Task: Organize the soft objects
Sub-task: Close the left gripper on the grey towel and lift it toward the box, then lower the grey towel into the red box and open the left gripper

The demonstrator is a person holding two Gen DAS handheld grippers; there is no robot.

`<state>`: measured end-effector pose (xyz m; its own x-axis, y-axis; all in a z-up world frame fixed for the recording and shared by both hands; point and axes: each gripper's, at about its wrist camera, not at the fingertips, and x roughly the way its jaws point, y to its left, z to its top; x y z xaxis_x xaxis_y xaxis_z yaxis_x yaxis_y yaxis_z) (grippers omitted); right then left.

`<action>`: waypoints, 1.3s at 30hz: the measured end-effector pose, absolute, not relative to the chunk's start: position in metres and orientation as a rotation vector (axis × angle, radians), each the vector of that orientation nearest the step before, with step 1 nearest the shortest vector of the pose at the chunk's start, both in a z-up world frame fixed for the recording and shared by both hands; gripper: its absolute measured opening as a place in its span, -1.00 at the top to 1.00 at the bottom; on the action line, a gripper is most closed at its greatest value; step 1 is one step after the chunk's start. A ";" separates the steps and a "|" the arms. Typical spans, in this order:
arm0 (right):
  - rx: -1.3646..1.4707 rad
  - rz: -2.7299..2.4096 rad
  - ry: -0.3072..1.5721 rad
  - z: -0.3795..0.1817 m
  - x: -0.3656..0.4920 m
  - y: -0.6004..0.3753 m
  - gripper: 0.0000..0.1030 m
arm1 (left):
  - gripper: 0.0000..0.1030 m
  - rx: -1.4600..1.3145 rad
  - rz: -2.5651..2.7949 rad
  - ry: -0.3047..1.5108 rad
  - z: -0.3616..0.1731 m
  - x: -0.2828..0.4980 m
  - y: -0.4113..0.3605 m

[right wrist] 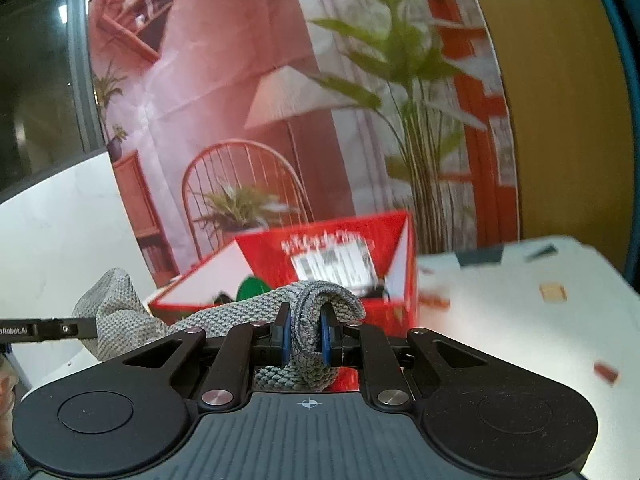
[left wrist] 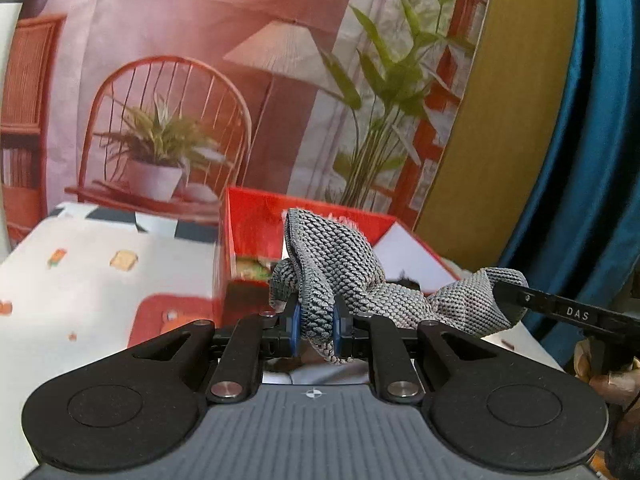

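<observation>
Left wrist view shows the left gripper (left wrist: 316,330) with its blue pads pinching a fold of a grey knitted cloth (left wrist: 340,264), and the right gripper (left wrist: 516,296) reaching in from the right edge with the cloth's other end bunched around its tip. Right wrist view confirms the same from the other side: the right gripper (right wrist: 306,336) is pressed together on a thick rolled fold of the grey knitted cloth (right wrist: 288,312), while the left gripper (right wrist: 86,329) enters from the left with cloth gathered over it. The cloth hangs slung between the two grippers, lifted clear of the table (left wrist: 80,280), in front of an open red box (left wrist: 256,224) that stands toward the table's far edge before a printed backdrop (left wrist: 200,40).

The cloth looks light, limp and thick-woven; it sags in the middle and bunches wherever it is squeezed, so it will not keep any shape by itself. Its coarse knit should give the pads good friction, with little risk of slipping. For tidy handling, holds at two corners or along one edge would let it hang flat; the present pinches sit on crumpled folds, which probably keeps it lumpy.
</observation>
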<state>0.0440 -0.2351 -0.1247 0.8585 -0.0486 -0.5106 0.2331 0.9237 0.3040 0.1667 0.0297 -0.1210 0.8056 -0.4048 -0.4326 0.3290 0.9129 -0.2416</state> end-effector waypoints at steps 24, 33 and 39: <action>0.235 -0.276 0.618 -0.139 0.207 -0.290 0.75 | 0.69 -0.003 -0.234 0.536 -0.107 0.331 -0.025; 0.148 -0.294 0.726 -0.167 0.238 -0.283 0.75 | 0.66 0.055 -0.237 0.649 -0.134 0.366 -0.034; 0.161 -0.282 0.797 -0.185 0.238 -0.283 0.69 | -0.03 0.034 -0.282 0.643 -0.136 0.361 -0.030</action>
